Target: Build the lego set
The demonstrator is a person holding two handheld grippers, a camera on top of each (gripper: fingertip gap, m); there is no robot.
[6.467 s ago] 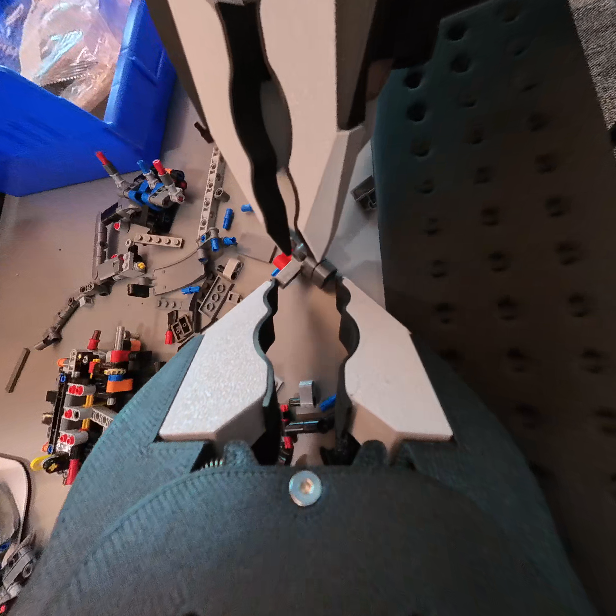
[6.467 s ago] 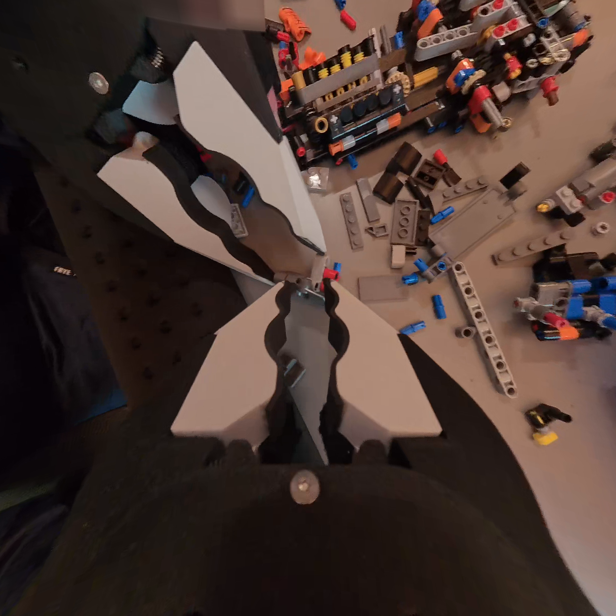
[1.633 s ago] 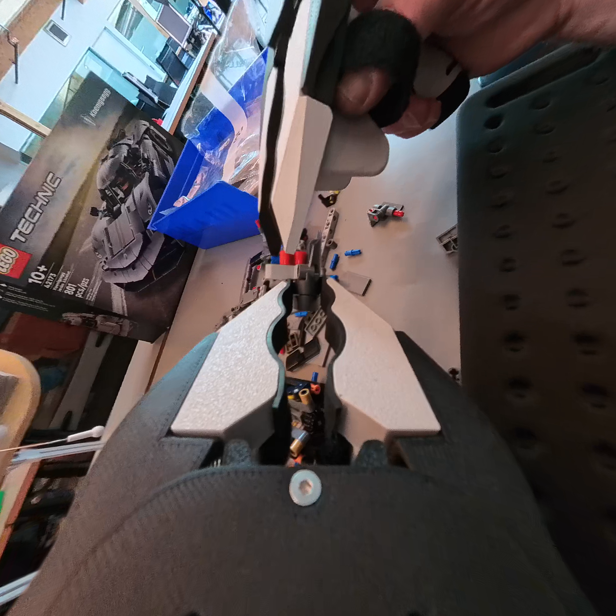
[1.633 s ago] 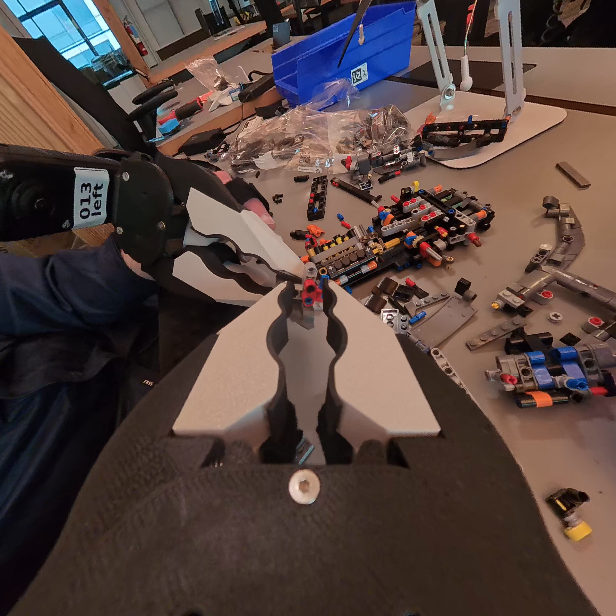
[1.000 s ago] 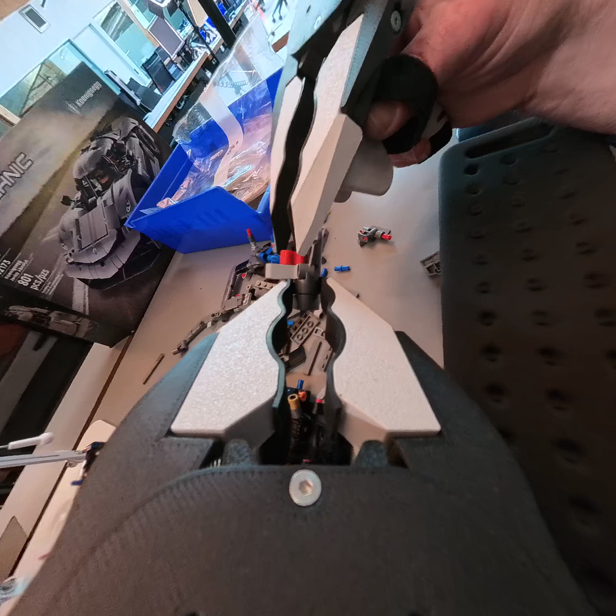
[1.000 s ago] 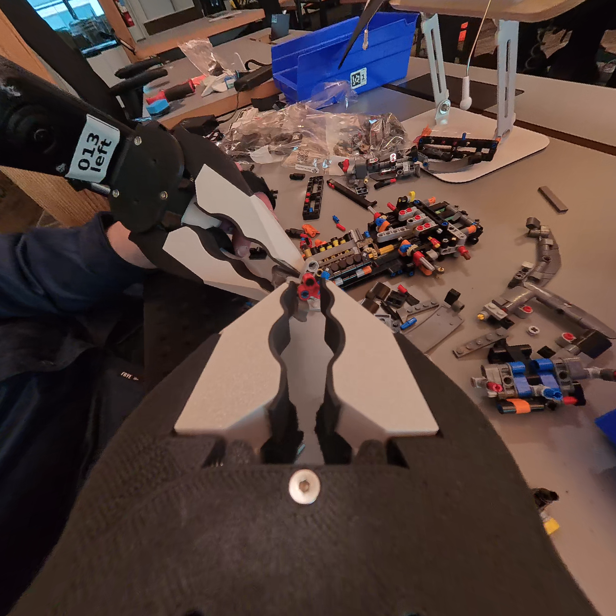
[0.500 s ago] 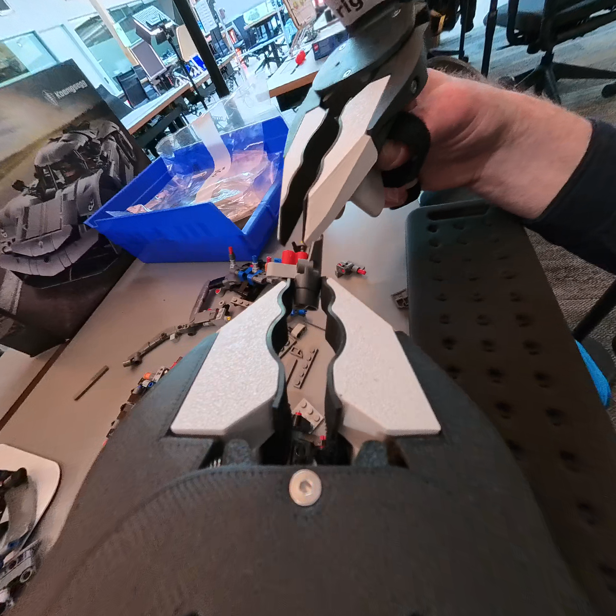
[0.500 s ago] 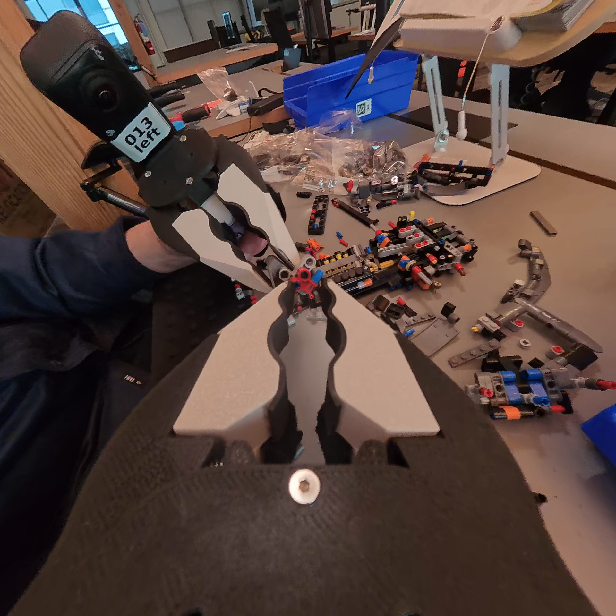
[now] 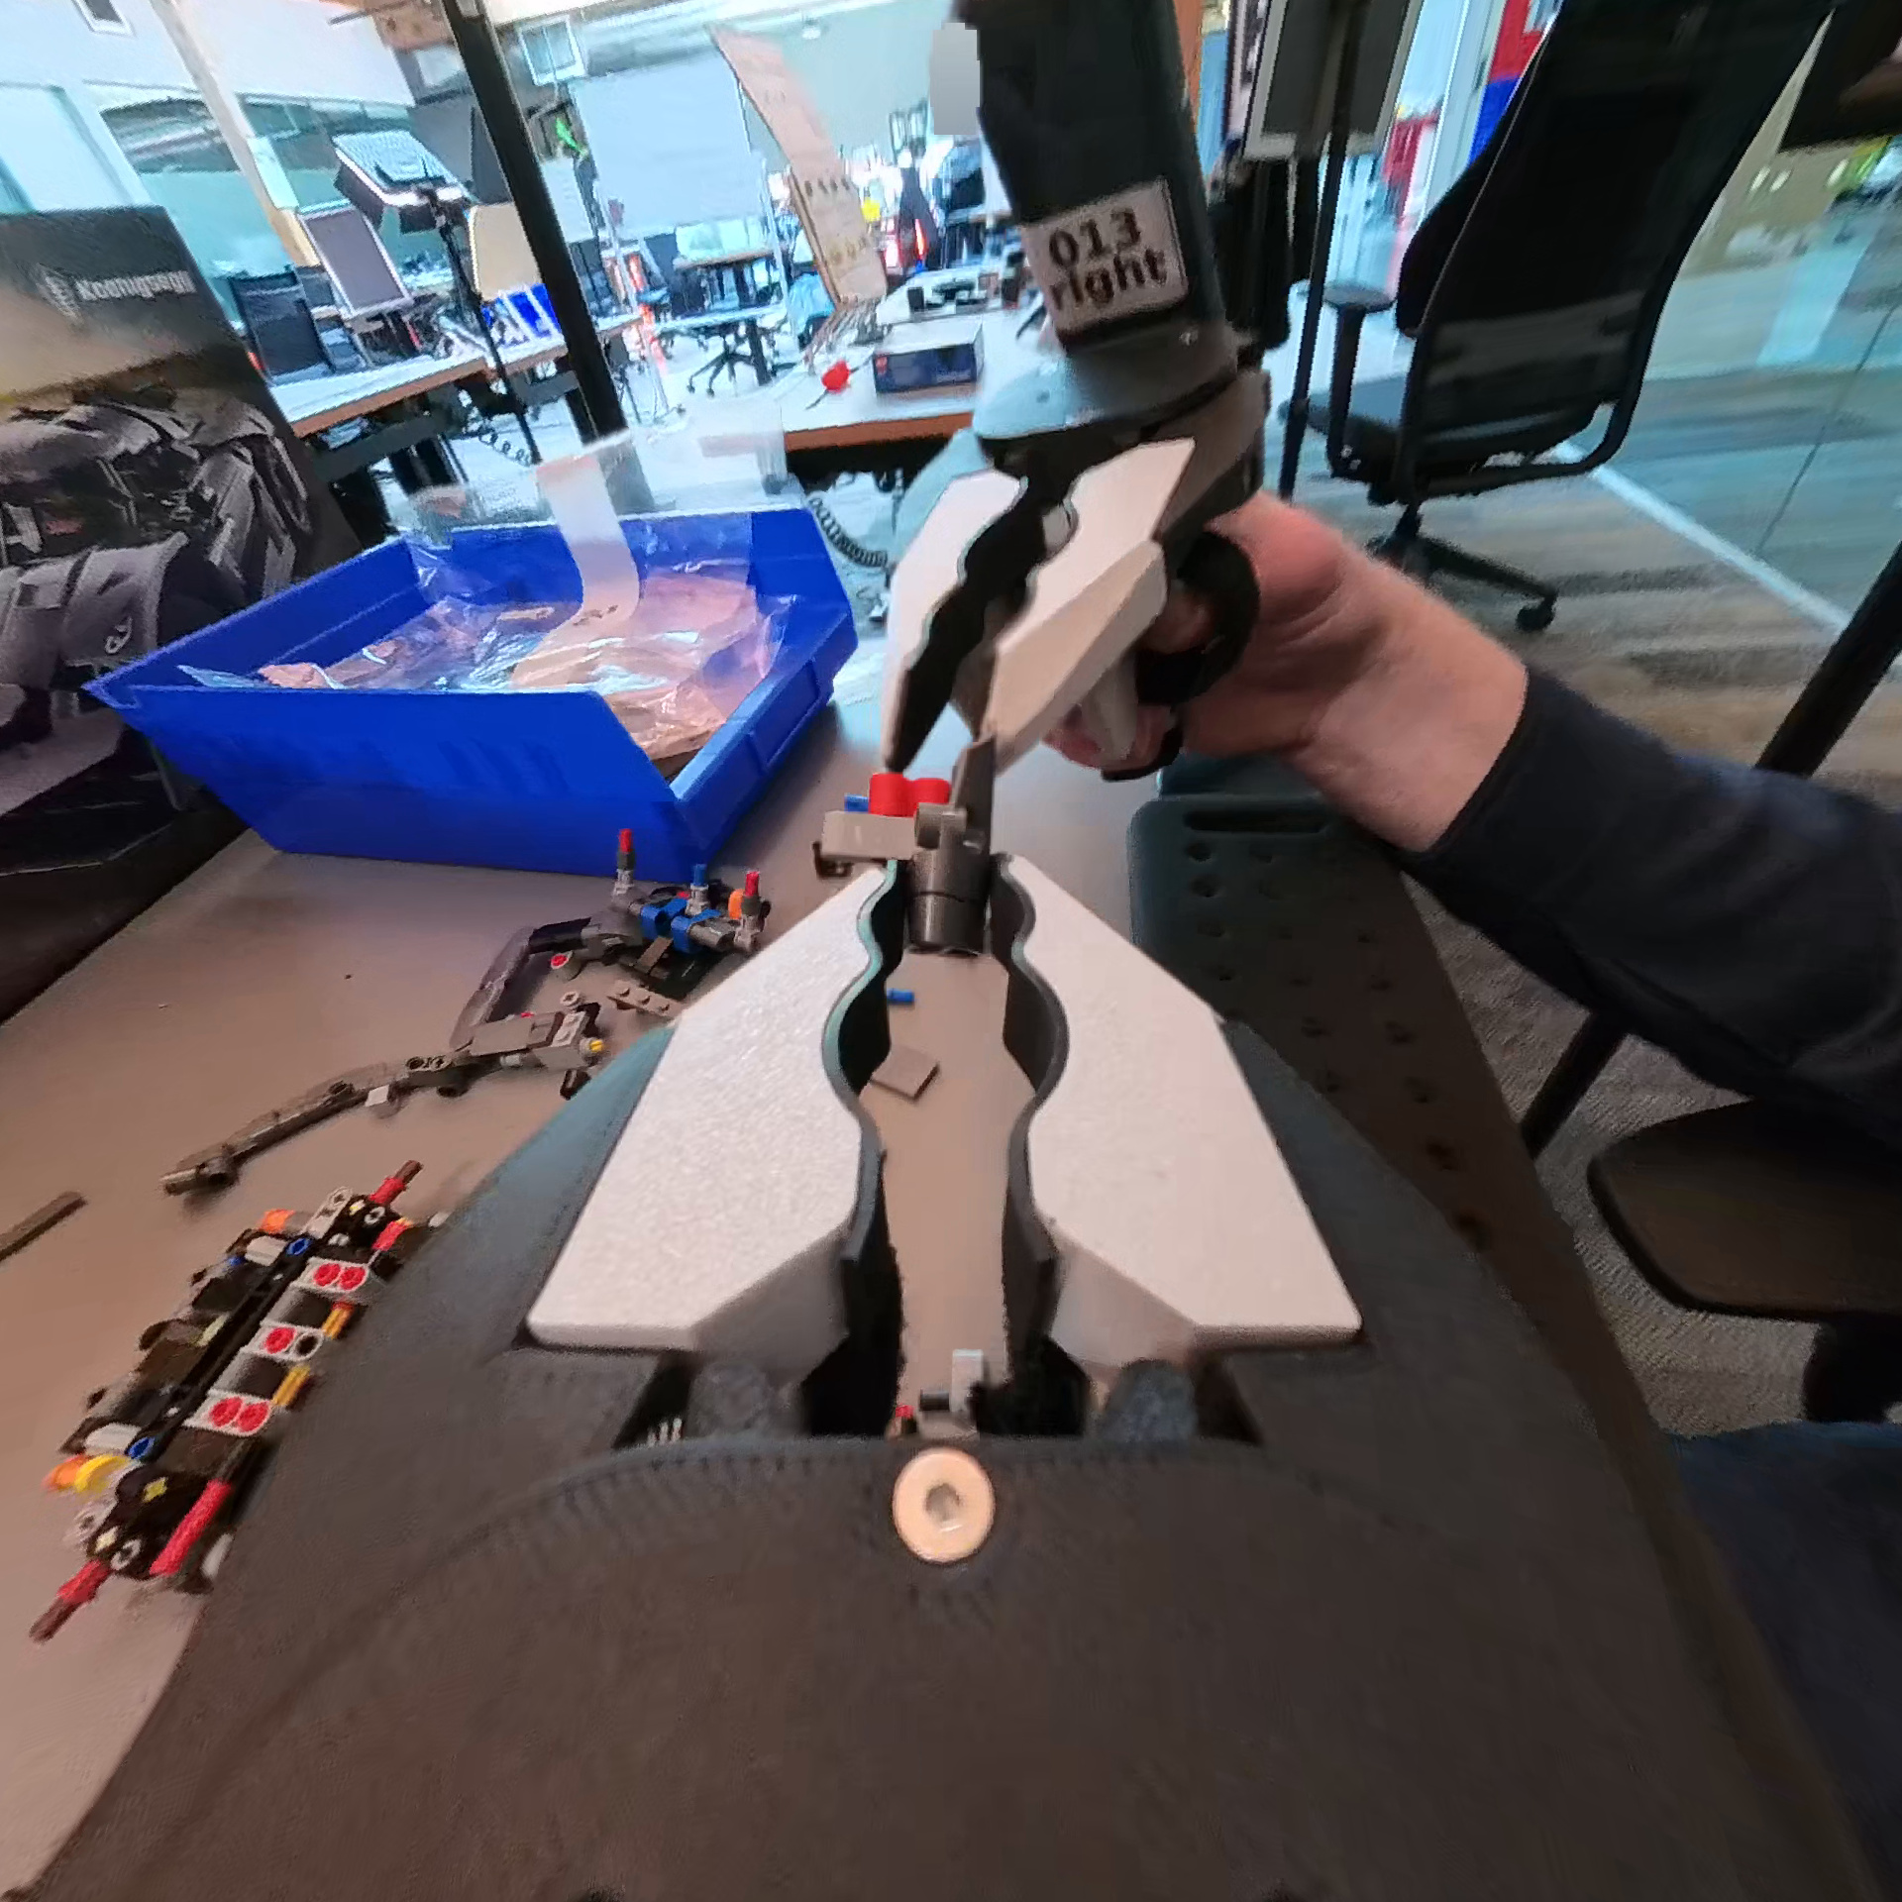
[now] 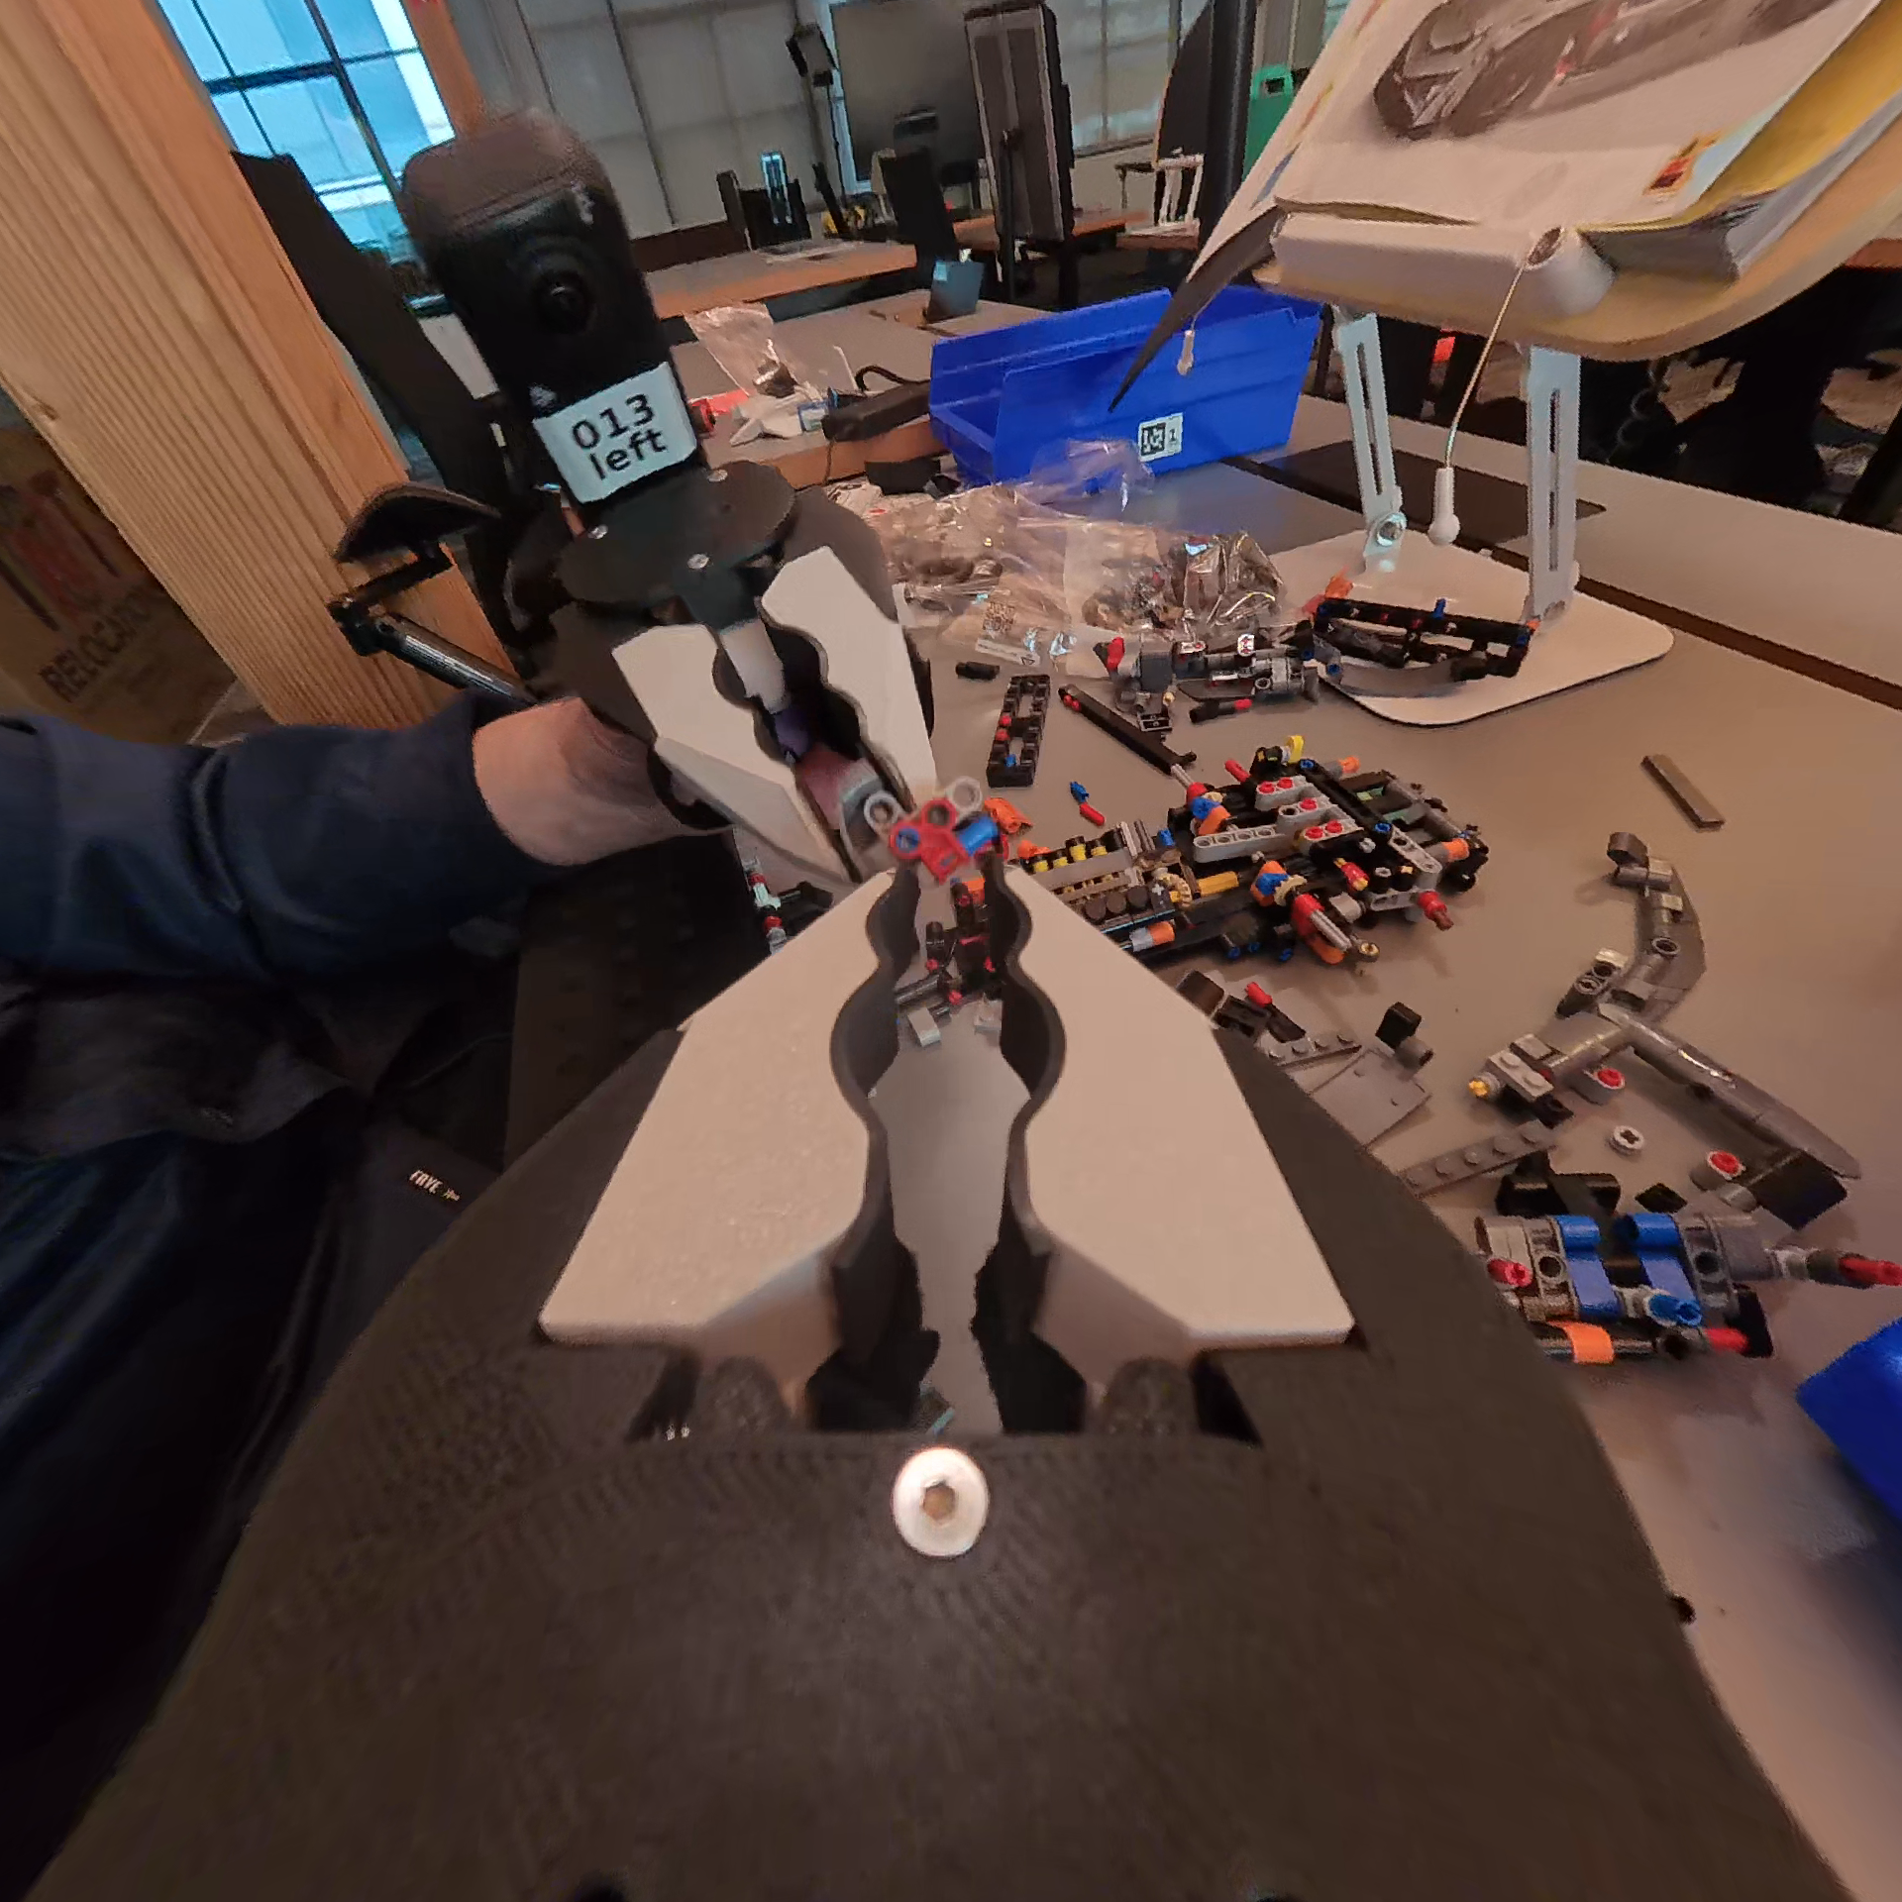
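Left wrist view: left hand-held gripper [image 9: 945, 885] clamped on small lego subassembly [image 9: 906, 834]. Right hand-held gripper [image 10: 942, 875] pinches its red end, above desk [image 9: 309, 988]

The right gripper [image 10: 947, 875] pinches a small lego piece [image 10: 939, 836] of red, blue and grey bits at its tips. The left gripper [image 10: 875, 823] comes in from the left and touches the same piece. On the grey tabletop [image 10: 1750, 926] to the right lies a long lego car frame [image 10: 1256, 854]. Far off stands a blue bin [image 10: 1112, 381].
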